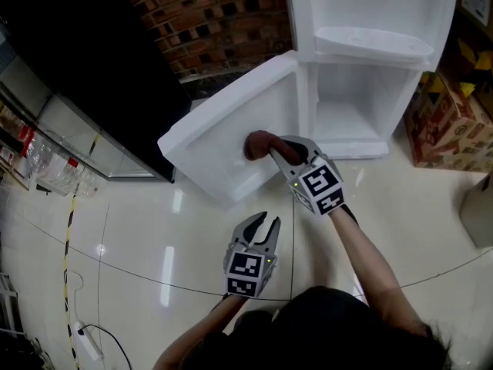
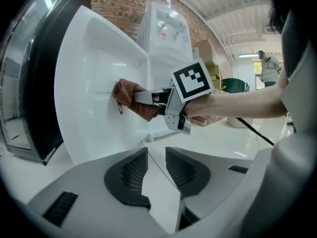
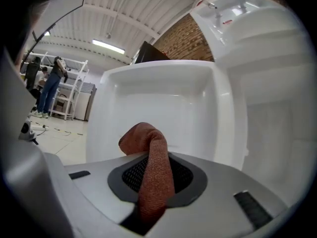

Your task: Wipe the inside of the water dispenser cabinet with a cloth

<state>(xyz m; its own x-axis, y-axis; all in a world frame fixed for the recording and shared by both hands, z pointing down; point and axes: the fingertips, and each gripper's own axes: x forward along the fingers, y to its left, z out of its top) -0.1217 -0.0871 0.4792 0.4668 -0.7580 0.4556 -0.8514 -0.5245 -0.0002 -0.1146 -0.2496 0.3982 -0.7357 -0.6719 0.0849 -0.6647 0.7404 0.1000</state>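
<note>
With your right gripper [image 1: 282,152] pinching the cloth [image 1: 258,144], press it flat to the cabinet door [image 1: 212,145], sweeping edge to edge; your left gripper [image 1: 266,227] hangs spread, empty.

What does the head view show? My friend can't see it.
The right tool holds a reddish-brown cloth against the inside of the open white cabinet door. The left tool hangs open and empty over the floor.

Comprises a glossy pale floor [image 1: 154,230], a brick wall [image 1: 216,14], a dark cabinet [image 1: 85,68] at left, cardboard boxes [image 1: 447,122] at right, white shelving [image 3: 69,88] and a ceiling strip light [image 3: 108,46].
</note>
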